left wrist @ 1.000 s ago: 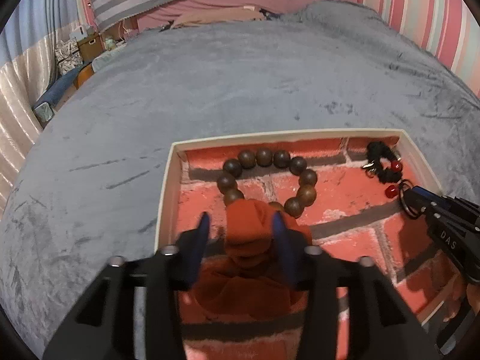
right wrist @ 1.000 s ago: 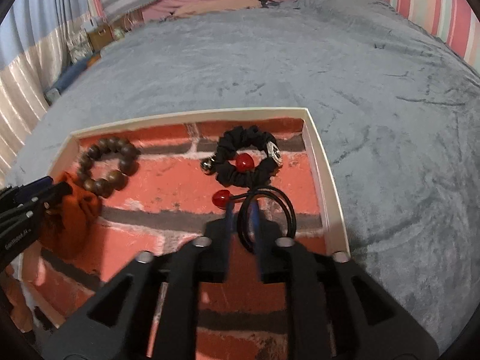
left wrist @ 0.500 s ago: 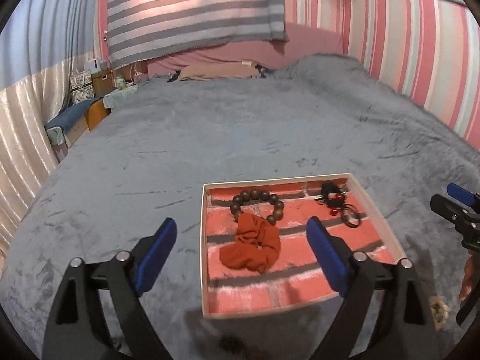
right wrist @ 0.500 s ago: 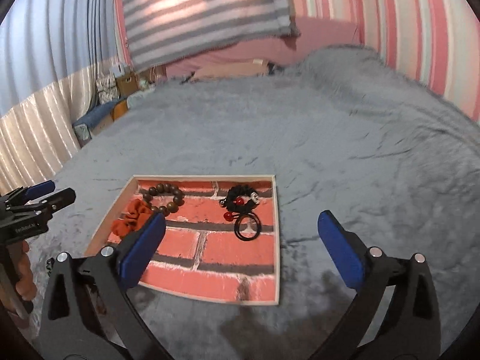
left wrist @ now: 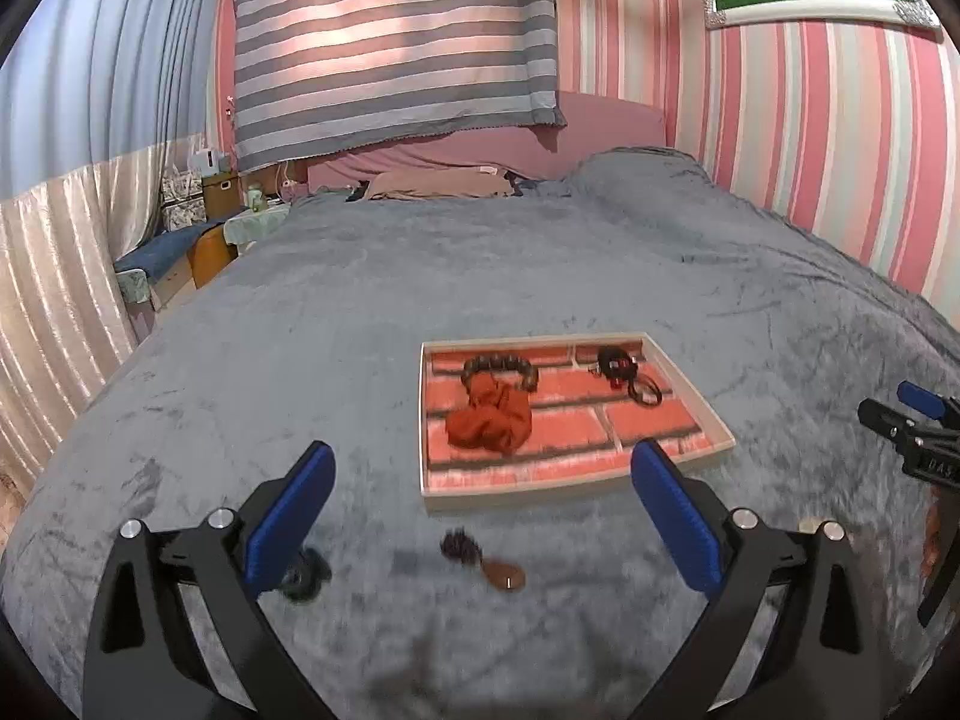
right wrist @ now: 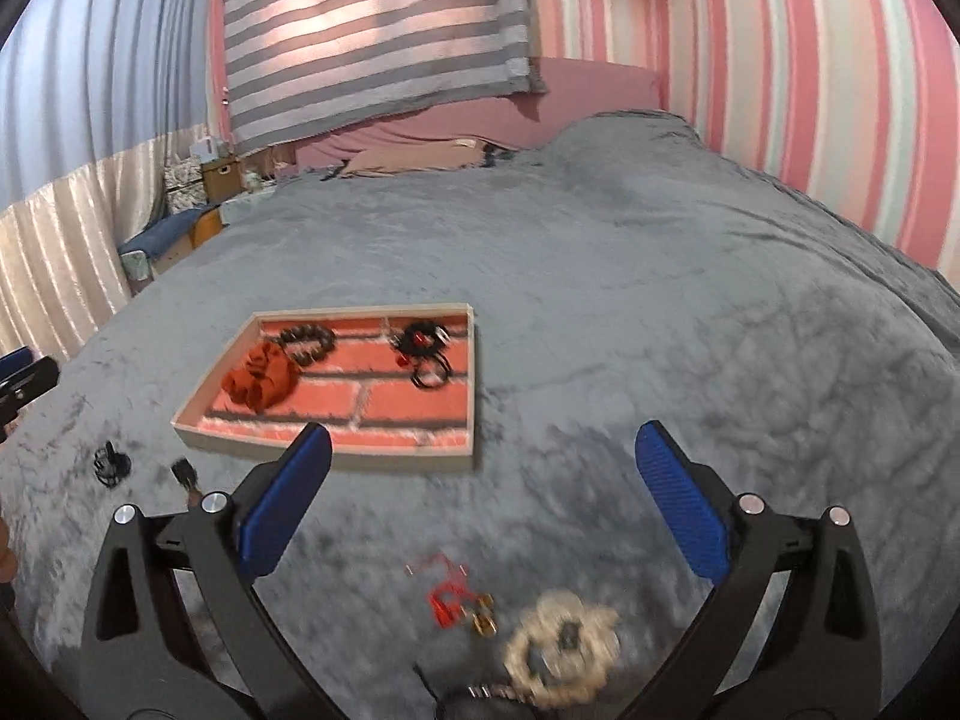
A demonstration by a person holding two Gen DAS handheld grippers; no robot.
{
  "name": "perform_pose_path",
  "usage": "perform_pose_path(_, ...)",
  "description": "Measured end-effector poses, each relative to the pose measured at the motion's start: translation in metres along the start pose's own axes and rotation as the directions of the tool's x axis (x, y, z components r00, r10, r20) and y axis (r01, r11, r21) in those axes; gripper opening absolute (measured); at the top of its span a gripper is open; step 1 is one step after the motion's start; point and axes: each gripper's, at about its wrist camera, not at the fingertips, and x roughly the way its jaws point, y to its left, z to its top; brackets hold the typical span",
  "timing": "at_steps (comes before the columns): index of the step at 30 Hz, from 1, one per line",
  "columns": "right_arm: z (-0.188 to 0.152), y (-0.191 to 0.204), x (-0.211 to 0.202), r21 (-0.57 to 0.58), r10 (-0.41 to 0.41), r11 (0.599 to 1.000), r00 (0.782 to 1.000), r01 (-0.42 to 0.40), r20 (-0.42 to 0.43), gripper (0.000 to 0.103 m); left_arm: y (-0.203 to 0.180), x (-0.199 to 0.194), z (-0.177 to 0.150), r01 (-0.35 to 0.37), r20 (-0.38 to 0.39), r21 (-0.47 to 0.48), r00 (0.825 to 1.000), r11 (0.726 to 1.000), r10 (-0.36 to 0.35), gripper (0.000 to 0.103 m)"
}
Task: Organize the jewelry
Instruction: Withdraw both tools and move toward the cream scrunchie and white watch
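Both tongs spread wide and empty, left gripper (left wrist: 480,516) with its jaws just opened, tray (left wrist: 690,384) at its twelve o'clock holding rust scrunchie (left wrist: 489,423), bead bracelet (left wrist: 501,367), black hair ties (left wrist: 627,369), right gripper (right wrist: 483,507) over grey blanket (right wrist: 660,300), cream scrunchie (right wrist: 561,651) at six o'clock

Left tongs (left wrist: 480,507) and right tongs (right wrist: 486,495) wide apart, just opened, empty, angled downward.

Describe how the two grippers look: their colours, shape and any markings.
Both are alike. The left gripper has a black frame that forks into two angled fingers, each with a flat blue ribbed pad on its inner side and round silver screw heads along the top. The right gripper is built the same; seen from the side, it bears small white letters, too blurred to read fully.
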Motion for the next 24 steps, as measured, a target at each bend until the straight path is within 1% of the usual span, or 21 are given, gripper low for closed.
perform_pose_path(4,-0.027,-0.014,-0.010,0.005,-0.055,0.998,0.998,0.055,-0.023,0.099,-0.005,-0.008,-0.024,0.014,-0.031,-0.002,0.999,1.000,-0.014,0.097)
perform_pose_path(7,-0.045,-0.020,-0.016,0.009,-0.077,0.997,0.996,0.077,-0.037,0.099,-0.007,-0.011,-0.039,0.023,-0.053,-0.012,0.998,1.000,-0.024,0.097)
perform_pose_path(15,-0.078,-0.031,-0.030,0.013,-0.105,0.994,0.993,0.106,-0.060,0.099,-0.019,-0.020,-0.072,0.030,-0.098,0.006,0.995,1.000,-0.029,0.097)
perform_pose_path(20,-0.096,-0.037,-0.035,0.018,-0.116,0.993,0.990,0.118,-0.075,0.099,-0.024,-0.028,-0.087,0.047,-0.118,-0.010,0.992,0.999,-0.048,0.097)
perform_pose_path(24,-0.109,-0.042,-0.038,0.026,-0.126,0.991,0.988,0.129,-0.085,0.099,-0.033,-0.031,-0.098,0.047,-0.137,0.013,0.990,0.999,-0.045,0.097)
